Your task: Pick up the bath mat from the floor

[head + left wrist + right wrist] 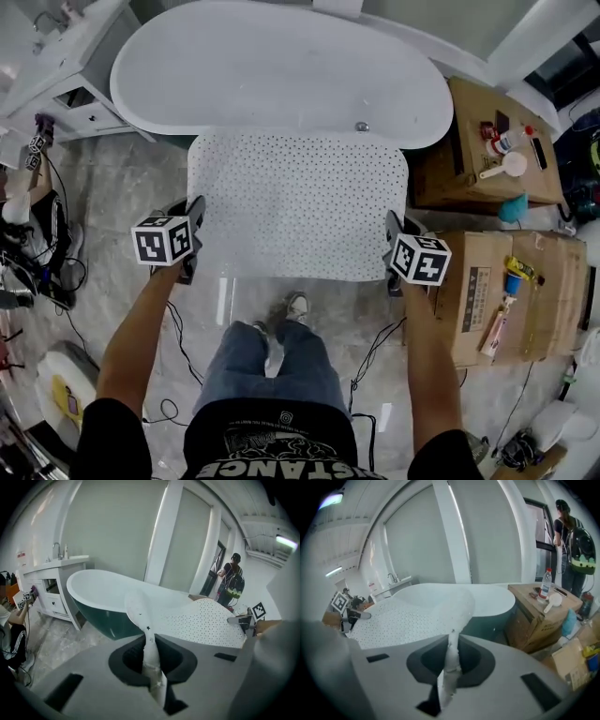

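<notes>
Both ends were gripped: left gripper [193, 223], centre left of the head view, clamped tight on the left edge of the bath mat [298, 206]; mat stretched off the floor across frame centre, in front of the bathtub [281, 70]; right gripper [393, 232], centre right, pinched the opposite edge. Risk, my read: each bite held only a thin fold, so spreading the hands or mat sag could slip one side free.

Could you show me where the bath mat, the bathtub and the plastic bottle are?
bath mat [300, 202]: head view, middle of its dotted surface.
bathtub [281, 66]: head view, inside of the white basin.
plastic bottle [543, 588]: right gripper view, its clear body.
</notes>
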`<action>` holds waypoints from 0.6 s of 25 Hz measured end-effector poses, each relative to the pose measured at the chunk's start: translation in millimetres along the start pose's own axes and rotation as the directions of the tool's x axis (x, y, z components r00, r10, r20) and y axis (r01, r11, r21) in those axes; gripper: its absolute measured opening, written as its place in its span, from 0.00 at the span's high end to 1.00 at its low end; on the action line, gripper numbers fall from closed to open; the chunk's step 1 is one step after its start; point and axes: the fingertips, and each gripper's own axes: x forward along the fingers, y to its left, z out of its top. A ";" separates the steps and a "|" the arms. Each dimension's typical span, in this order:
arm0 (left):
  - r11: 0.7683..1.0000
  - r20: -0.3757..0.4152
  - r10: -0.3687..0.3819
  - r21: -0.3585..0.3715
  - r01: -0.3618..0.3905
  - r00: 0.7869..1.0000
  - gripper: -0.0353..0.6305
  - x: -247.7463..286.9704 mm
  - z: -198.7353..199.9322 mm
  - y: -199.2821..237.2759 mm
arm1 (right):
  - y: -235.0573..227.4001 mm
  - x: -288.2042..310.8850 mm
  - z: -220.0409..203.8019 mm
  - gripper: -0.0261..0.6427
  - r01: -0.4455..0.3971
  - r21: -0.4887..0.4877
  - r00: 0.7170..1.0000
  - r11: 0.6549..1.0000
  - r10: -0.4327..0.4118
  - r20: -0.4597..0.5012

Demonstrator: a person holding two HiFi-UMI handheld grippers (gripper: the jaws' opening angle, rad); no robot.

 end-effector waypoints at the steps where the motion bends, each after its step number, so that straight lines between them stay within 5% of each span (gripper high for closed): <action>1: 1.000 0.012 0.004 -0.001 -0.004 1.000 0.90 -6.1 8.6 -3.9 | 0.4 -7.1 9.4 0.92 0.002 -0.005 1.000 1.000 -0.001 0.011; 15: 0.996 0.199 0.073 0.039 -0.082 0.977 0.90 -107.7 110.4 -34.3 | 35.0 -95.7 122.7 0.92 -0.009 -0.015 0.977 1.000 0.012 0.212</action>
